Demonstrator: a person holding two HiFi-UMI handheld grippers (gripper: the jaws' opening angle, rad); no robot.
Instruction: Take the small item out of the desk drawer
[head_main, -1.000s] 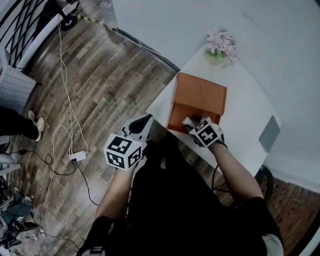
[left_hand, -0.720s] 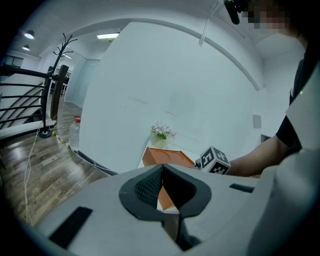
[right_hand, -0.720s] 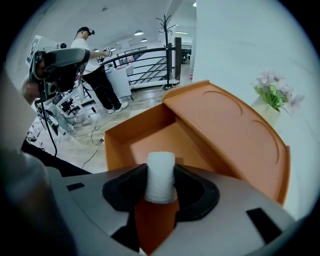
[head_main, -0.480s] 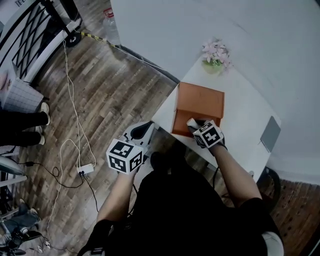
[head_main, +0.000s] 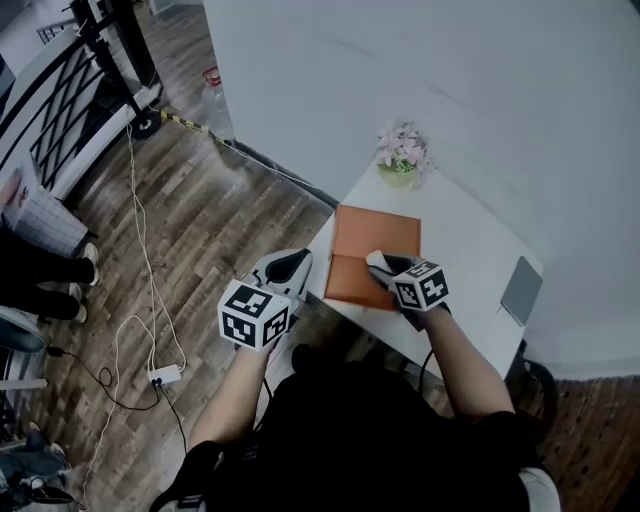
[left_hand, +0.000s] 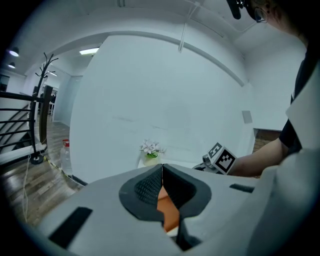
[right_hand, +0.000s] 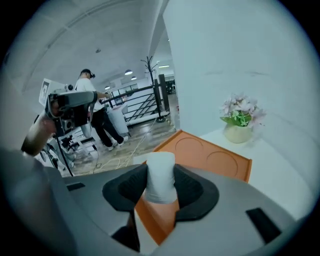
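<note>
**Entry 1: right gripper** (head_main: 380, 264). My right gripper is closed on the white cylinder (right_hand: 160, 176), the small item of the task. One pad presses on each side of it. It stands upright and its top rises above the pads. I hold it by the middle, I judge, so that it cannot tip on the way out.

**Entry 2: white cylinder.** It is over the near part of the orange drawer unit (head_main: 377, 233). Orange shows under its lower end, so I judge it lifted off the drawer bottom. It is not yet carried clear of the unit.

**Entry 3: orange drawer unit.** It sits at the near left corner of the white surface (head_main: 470, 250). Its top bears two round recesses. A lower orange section juts toward me, and I take that for the pulled-out drawer.

**Entry 4: left gripper** (left_hand: 161, 170). Its jaws are together with nothing between them. It hangs beside the surface's left edge, over the floor (head_main: 200, 200) and apart from the unit. I judge it is parked there to leave the right side room.

**Entry 5: bystanders on the surface.** A flower pot (head_main: 400, 165) stands at the far corner by the wall, well apart from the work. A grey slab (head_main: 521, 290) lies at the right edge. The bare white stretch between the unit and the slab looks the likeliest place to set the cylinder down.
</note>
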